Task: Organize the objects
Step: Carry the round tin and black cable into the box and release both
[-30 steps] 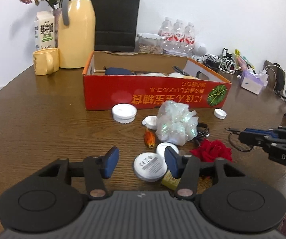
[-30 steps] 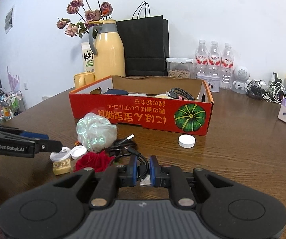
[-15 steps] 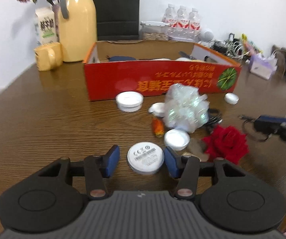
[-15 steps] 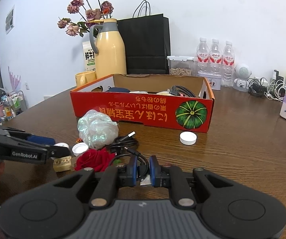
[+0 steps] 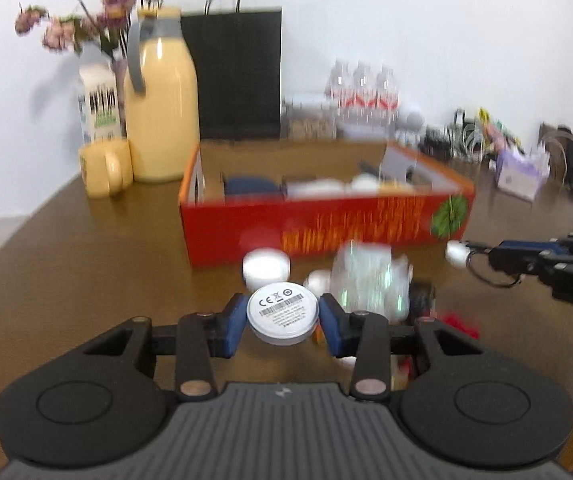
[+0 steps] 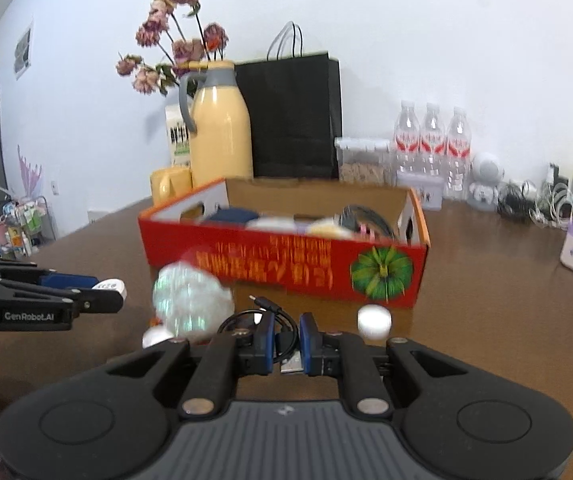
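The left tool (image 5: 283, 315) pinches a white disc (image 5: 282, 313) above the desk (image 5: 86, 264). The right tool (image 6: 286, 336) grips a black cable (image 6: 282, 330) near the red box (image 6: 286, 258).

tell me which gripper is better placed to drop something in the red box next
Left. The left gripper is shut on the white disc, held above the table facing the red box. The right gripper is shut on a black cable whose coil hangs low over the clutter.

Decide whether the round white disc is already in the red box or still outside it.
Outside. The white disc is clamped in the left tongs, short of the red box.
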Action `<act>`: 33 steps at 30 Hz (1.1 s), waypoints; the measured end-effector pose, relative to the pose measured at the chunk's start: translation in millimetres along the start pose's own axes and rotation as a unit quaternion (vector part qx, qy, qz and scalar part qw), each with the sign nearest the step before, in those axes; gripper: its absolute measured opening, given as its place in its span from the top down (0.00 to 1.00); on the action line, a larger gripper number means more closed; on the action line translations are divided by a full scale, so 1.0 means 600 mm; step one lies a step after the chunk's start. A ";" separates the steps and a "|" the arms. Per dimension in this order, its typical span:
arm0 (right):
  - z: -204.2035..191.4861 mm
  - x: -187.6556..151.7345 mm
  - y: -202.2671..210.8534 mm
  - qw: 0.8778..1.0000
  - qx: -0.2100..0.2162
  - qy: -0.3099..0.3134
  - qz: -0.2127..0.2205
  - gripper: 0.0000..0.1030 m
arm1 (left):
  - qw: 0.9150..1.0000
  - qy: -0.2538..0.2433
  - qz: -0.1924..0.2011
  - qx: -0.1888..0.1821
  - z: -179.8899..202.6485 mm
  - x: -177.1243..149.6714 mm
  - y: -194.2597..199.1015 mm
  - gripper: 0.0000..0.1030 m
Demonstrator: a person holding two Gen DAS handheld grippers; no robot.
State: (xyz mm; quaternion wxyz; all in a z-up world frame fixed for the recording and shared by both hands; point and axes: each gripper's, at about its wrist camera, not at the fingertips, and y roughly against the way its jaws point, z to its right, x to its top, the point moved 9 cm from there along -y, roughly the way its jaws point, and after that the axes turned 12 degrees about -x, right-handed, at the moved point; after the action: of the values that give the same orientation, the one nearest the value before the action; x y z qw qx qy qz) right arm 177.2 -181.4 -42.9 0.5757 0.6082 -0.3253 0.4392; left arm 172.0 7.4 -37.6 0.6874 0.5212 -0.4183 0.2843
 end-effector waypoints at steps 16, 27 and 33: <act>-0.034 0.175 -0.197 0.999 -0.013 -0.001 0.036 0.88 | 0.996 0.042 0.073 0.041 -0.044 0.197 -0.133 0.61; -0.010 0.129 -0.290 0.999 -0.035 -0.020 0.003 0.88 | 0.997 0.040 0.039 0.062 -0.079 0.170 -0.233 0.61; -0.010 0.126 -0.275 0.999 -0.043 -0.018 0.013 0.87 | 0.996 0.016 0.056 0.071 -0.064 0.164 -0.218 0.58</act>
State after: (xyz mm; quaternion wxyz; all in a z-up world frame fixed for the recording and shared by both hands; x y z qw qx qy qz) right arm 355.4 -146.2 -43.0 0.5897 0.5865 -0.3615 0.4213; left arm 338.9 0.8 -18.3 0.6384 0.5401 -0.4139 0.3597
